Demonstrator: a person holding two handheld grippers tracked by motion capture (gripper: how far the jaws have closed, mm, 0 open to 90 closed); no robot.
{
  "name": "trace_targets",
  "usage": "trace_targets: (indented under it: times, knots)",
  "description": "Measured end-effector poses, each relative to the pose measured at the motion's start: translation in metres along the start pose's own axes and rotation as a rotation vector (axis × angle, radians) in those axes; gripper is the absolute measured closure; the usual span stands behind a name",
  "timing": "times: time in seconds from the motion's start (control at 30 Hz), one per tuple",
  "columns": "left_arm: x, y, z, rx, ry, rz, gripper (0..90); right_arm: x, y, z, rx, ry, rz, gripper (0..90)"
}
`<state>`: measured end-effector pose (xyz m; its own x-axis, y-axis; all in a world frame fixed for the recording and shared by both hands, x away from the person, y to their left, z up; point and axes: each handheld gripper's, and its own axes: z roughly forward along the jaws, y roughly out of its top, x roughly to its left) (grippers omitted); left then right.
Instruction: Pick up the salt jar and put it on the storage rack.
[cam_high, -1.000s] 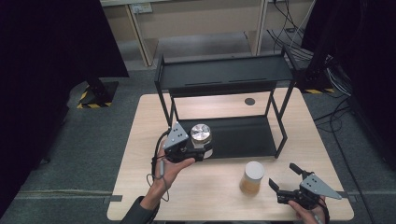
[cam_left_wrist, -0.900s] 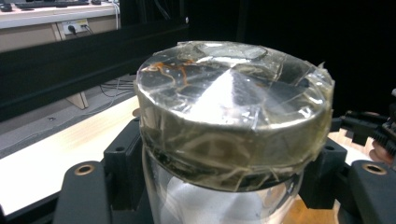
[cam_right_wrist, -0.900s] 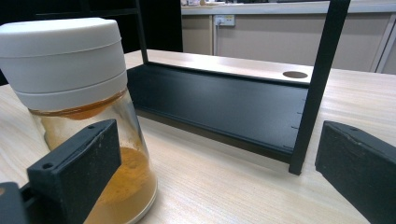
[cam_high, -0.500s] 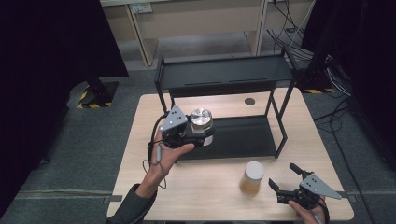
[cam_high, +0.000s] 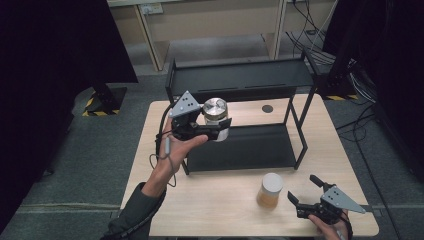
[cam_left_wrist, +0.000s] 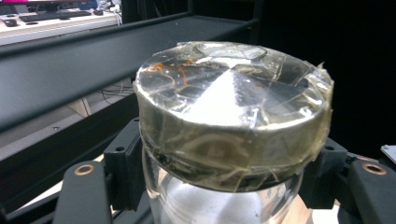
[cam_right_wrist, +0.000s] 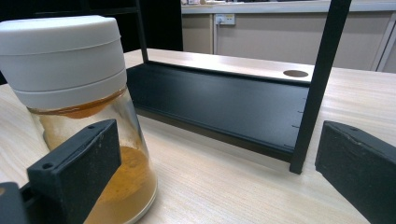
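Note:
My left gripper (cam_high: 216, 128) is shut on a clear glass jar (cam_high: 215, 116) with a silver, taped lid (cam_left_wrist: 231, 100), held in the air in front of the black two-tier shelf (cam_high: 240, 80). In the left gripper view the jaws clamp the jar's glass body (cam_left_wrist: 224, 205) just under the lid. A second jar (cam_high: 270, 190) with a white lid (cam_right_wrist: 60, 51) and orange-brown powder stands on the table near the front. My right gripper (cam_high: 304, 192) stands open just right of it, resting low on the table. In the right gripper view that jar is beside the left jaw, not between the two.
The shelf's lower tier (cam_right_wrist: 219, 100) lies flat on the wooden table (cam_high: 220, 205), with a thin black post (cam_right_wrist: 317, 84) at its near corner. A round cable hole (cam_high: 267, 108) sits at the table's back. Black curtains and cables surround the table.
My left gripper has lifted the silver-lidded jar up and away from the table toward the shelf's upper level. The right gripper and the white-lidded jar have stayed put.

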<state>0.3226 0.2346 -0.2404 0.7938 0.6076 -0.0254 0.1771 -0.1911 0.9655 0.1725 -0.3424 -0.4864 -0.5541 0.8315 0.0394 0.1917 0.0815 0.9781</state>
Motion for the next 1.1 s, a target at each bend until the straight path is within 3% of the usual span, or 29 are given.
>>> trace_targets:
  times: [0.4, 0.57, 1.1]
  knots:
    - [-0.002, 0.035, -0.002, 0.004, 0.023, 0.015, 30.8, 0.0, 0.0, 0.0, 0.0, 0.0, -0.001, 0.4]
    - [0.0, 0.047, 0.001, 0.0, 0.028, 0.001, 30.7, 0.0, 0.0, 0.0, 0.0, 0.002, -0.003, 0.5]
    - [0.003, 0.087, 0.014, 0.01, 0.106, -0.025, 30.8, 0.0, 0.0, 0.0, -0.001, 0.003, 0.003, 0.5]
